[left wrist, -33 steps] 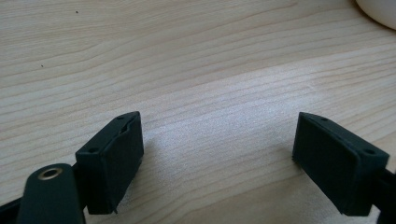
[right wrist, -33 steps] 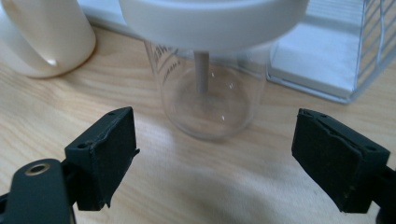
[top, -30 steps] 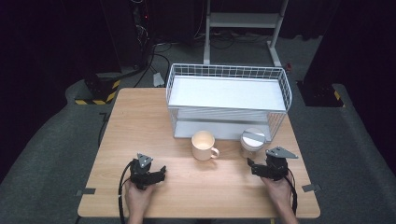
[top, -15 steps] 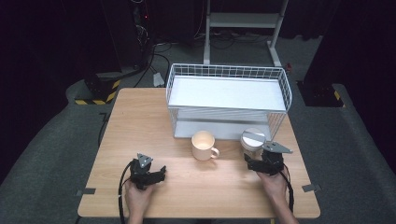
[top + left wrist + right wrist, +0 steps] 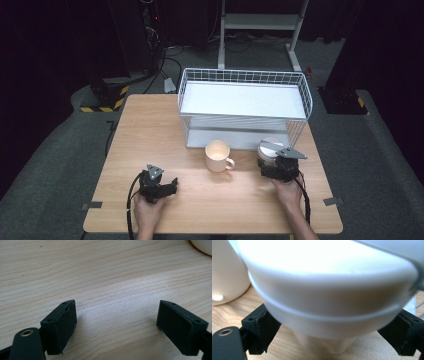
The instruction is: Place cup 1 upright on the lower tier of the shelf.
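Between the right tongs, whose jaws had just been opening and stood apart without pressing, sat the white cup, near the table's right edge beside the cream mug and before the wire rack. Nothing was gripped yet; closing and lifting seemingly remained. Left tongs rested apart over bare wood, empty.

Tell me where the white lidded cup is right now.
High view: the white lidded cup stands at the table's right, before the wire rack, between the right gripper's open jaws, right of the mug.
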The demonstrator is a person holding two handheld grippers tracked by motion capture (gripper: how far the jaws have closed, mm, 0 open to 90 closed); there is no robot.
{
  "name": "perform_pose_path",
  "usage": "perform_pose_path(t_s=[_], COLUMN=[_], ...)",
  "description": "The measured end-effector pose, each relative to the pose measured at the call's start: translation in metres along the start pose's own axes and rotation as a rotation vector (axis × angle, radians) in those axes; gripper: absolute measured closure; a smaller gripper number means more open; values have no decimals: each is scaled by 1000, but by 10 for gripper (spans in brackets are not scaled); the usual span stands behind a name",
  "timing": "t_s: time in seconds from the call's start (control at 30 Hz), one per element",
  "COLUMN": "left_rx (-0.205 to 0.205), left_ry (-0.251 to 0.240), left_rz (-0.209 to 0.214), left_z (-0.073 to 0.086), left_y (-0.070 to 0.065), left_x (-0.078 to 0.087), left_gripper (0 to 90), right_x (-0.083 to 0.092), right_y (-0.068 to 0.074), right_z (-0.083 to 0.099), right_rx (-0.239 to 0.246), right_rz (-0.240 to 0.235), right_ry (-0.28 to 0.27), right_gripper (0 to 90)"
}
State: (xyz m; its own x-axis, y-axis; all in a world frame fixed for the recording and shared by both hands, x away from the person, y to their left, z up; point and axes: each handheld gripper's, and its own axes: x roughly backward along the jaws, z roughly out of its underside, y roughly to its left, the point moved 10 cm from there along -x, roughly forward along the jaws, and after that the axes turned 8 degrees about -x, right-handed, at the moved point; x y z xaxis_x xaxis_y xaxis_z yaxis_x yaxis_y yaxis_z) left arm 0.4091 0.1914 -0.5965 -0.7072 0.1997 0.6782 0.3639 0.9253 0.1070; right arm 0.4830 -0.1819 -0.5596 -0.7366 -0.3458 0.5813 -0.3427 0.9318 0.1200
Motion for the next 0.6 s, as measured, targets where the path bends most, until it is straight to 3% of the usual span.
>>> perform_pose_path(t_s=[0.6], left_rx=[0], left_ry=[0], left_rz=[0], left_z=[0], left_y=[0], left_x=[0], left_gripper=[168], right_x=[-5], right_y=[1], right_z=[-4], right_rx=[32], right_rz=[4], right_ry=[-24], right_gripper=[184])
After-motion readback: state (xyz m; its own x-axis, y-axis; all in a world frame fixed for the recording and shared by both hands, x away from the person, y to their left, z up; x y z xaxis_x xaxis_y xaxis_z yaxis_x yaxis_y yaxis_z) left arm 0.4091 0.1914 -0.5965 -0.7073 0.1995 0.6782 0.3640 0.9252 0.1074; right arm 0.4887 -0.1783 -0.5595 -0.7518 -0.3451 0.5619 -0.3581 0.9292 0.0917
